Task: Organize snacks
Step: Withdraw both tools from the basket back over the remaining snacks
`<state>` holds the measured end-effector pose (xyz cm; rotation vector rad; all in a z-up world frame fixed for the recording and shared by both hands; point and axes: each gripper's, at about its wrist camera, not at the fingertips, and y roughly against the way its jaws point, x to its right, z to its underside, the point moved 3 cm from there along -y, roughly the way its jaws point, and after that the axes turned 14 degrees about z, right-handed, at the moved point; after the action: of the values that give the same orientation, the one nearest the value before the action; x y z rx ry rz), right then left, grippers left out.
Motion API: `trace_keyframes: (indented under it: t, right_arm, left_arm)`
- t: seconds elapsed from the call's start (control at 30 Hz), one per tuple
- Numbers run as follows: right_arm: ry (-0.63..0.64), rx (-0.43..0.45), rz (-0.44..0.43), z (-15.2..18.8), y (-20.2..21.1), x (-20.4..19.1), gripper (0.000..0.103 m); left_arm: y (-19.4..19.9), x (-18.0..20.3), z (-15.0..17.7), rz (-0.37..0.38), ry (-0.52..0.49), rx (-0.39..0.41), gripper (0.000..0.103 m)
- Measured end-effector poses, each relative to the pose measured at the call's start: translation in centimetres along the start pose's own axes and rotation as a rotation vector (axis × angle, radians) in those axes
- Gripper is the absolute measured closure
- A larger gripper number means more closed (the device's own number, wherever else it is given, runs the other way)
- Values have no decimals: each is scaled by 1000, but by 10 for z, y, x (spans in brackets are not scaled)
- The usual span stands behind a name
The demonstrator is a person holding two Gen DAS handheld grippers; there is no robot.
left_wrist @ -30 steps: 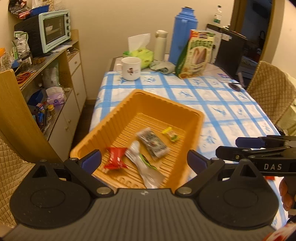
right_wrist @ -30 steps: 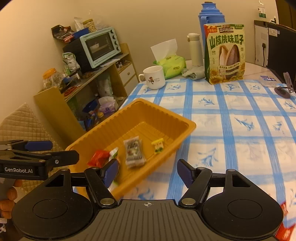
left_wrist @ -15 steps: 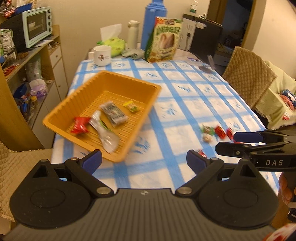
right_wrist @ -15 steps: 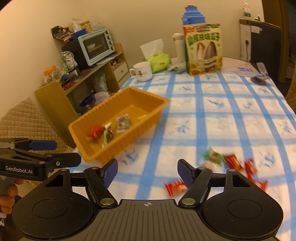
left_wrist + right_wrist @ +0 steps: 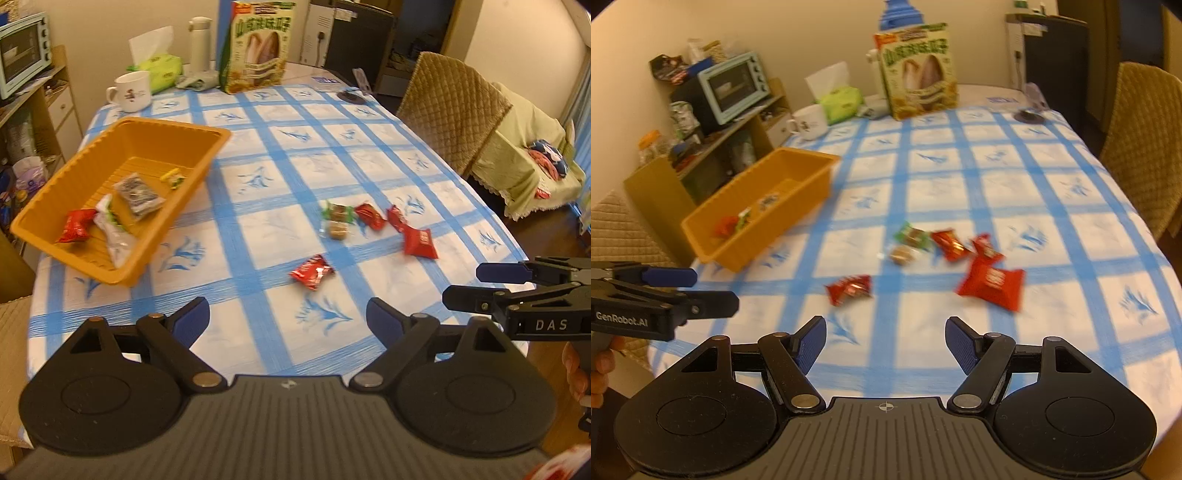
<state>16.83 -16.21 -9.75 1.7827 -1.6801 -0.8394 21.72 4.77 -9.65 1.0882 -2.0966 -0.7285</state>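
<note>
An orange basket [image 5: 173, 125] stands at the table's left side and holds several snacks, among them a red packet [image 5: 75, 229] and a dark packet [image 5: 138, 194]. Loose on the checked cloth lie a small red packet [image 5: 312, 271], a larger red packet [image 5: 419, 240], a red candy [image 5: 369, 216] and a green-wrapped candy [image 5: 338, 214]. My left gripper [image 5: 288, 317] hovers just short of the small red packet, its jaws closing with nothing between them. My right gripper [image 5: 886, 336] is open and empty, in front of the small red packet [image 5: 849, 288] and the larger one [image 5: 991, 282].
A seed bag [image 5: 258, 44], a white mug [image 5: 131, 90], a tissue pack [image 5: 159, 68] and a thermos stand at the table's far end. A quilted chair [image 5: 454, 107] is at the right edge. A shelf with a toaster oven [image 5: 733, 86] is on the left.
Both grippers have swung right, away from the basket toward the loose snacks on the cloth. The left jaws have narrowed a little; the right jaws are unchanged.
</note>
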Motion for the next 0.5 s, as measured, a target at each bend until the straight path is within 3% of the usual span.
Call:
trace_keyframes:
  t: [0.5]
  right_arm:
    - [17, -26, 74, 11, -21, 62, 32]
  left_arm:
    - [-52, 25, -8, -13, -64, -46, 20]
